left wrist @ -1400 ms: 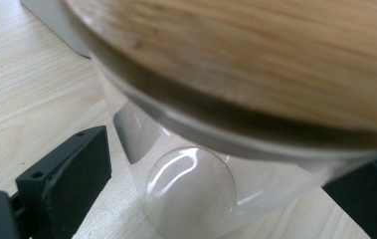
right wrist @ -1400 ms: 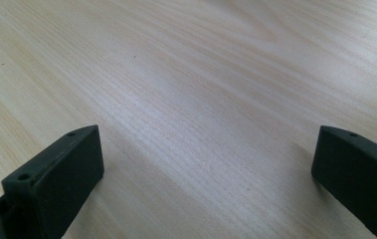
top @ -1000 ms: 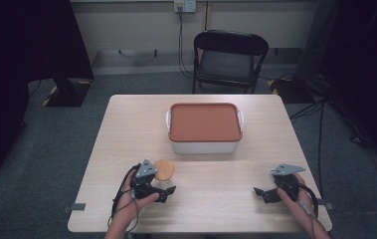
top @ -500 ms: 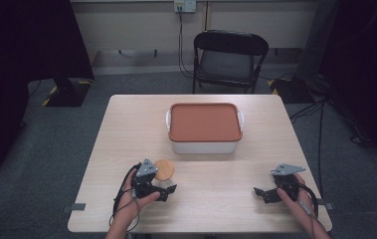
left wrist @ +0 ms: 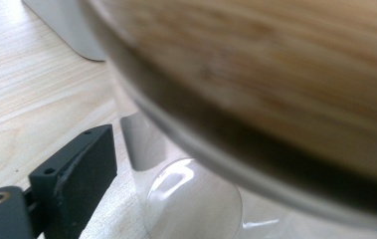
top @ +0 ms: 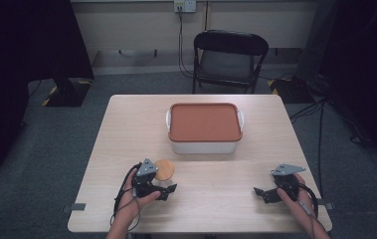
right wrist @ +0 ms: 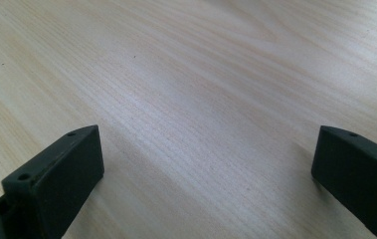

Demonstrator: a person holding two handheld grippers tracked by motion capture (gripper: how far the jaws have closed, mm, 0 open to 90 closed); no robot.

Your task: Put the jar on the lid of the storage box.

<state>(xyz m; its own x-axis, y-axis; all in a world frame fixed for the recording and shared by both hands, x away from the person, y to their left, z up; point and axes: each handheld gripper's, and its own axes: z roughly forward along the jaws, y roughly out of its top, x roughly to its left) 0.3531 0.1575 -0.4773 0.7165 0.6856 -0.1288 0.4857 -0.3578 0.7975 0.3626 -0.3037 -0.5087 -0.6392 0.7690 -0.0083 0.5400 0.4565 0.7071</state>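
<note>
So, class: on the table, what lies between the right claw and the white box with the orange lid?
Nothing: in the high view, bare wooden table runs from the right claw up to the white box.

A: Quick tally here: one desk (top: 126,149), one white container (top: 204,146) with one orange lid (top: 205,121).

B: And one glass jar (left wrist: 191,199) capped by one wooden lid (top: 164,170), near the left edge.

A: Two claws, left claw (top: 162,188), right claw (top: 265,194).

B: One folding chair (top: 230,60) behind. That's the count.
</note>
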